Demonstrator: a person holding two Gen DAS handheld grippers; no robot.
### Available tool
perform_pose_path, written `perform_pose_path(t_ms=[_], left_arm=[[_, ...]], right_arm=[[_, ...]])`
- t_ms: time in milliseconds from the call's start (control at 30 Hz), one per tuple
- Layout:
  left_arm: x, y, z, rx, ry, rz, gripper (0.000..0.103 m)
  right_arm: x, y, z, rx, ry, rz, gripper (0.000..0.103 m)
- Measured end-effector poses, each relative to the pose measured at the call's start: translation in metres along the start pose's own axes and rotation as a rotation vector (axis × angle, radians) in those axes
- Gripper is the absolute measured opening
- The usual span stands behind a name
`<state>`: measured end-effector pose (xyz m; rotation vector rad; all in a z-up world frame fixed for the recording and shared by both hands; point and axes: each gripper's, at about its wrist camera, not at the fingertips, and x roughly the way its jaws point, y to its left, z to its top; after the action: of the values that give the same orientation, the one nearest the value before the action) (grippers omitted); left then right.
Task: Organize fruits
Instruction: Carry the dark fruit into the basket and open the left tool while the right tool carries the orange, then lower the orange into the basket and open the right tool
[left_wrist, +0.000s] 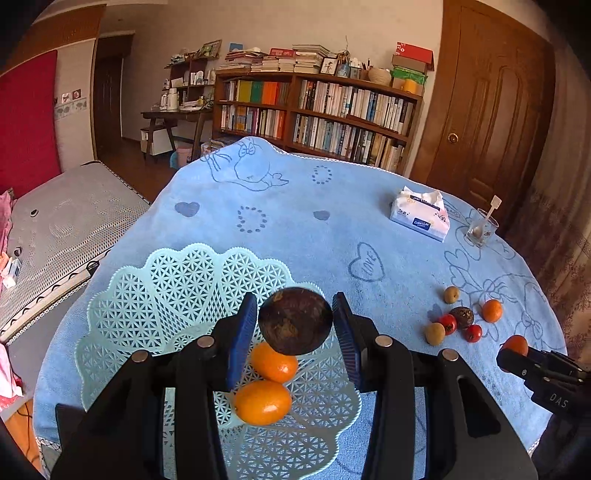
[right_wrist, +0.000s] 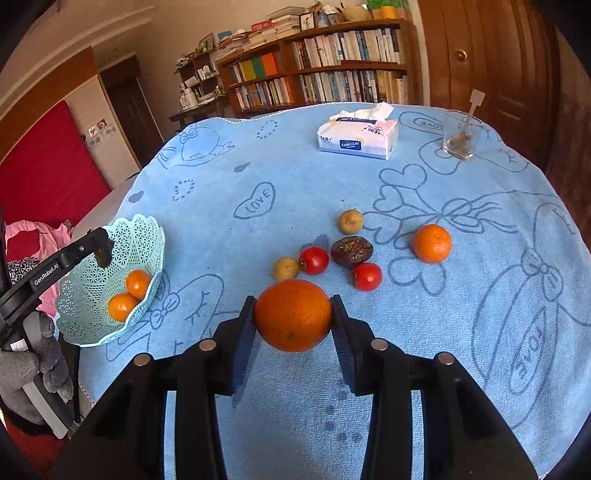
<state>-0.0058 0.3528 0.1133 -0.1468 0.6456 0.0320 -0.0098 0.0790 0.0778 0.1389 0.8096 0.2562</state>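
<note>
Left gripper (left_wrist: 295, 325) raised above the pale turquoise lattice plastic basket (left_wrist: 155, 295), fingers (left_wrist: 242, 332) spread slightly wider than the dark brown wrinkled round fruit (left_wrist: 295, 320) between them; grip or mere contact impossible to tell. Two orange mandarins (left_wrist: 274, 362) lying in the basket beneath. Right gripper (right_wrist: 293, 320) with fingers (right_wrist: 246, 332) clamped on a round orange citrus fruit (right_wrist: 293, 320), above the blue towel-covered table (right_wrist: 406, 332). Near it, scattered small fruits (right_wrist: 354, 251) on the cloth.
</note>
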Motion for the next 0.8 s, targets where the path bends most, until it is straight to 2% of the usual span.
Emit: perform_pose_path(t_ms=[233, 300, 333, 567, 633, 800], left_arm=[[-0.015, 0.027, 0.013, -0.068, -0.044, 0.037, 0.045], [-0.018, 0.032, 0.014, -0.085, -0.049, 0.039, 0.057], [-0.019, 0.033, 0.015, -0.092, -0.057, 0.044, 0.066], [-0.033, 0.046, 0.021, -0.131, -0.101, 0.063, 0.089], [-0.035, 0.049, 0.022, -0.148, -0.107, 0.07, 0.094], [-0.037, 0.063, 0.026, -0.19, -0.11, 0.085, 0.094]], right_arm=[[0.004, 0.033, 0.008, -0.047, 0.006, 0.06, 0.04], [0.005, 0.045, 0.011, -0.068, 0.006, 0.076, 0.04], [0.006, 0.051, 0.012, -0.078, 0.006, 0.085, 0.04], [0.013, 0.097, 0.018, -0.151, 0.018, 0.158, 0.04], [0.018, 0.11, 0.019, -0.165, 0.033, 0.186, 0.04], [0.033, 0.143, 0.012, -0.189, 0.085, 0.259, 0.04]])
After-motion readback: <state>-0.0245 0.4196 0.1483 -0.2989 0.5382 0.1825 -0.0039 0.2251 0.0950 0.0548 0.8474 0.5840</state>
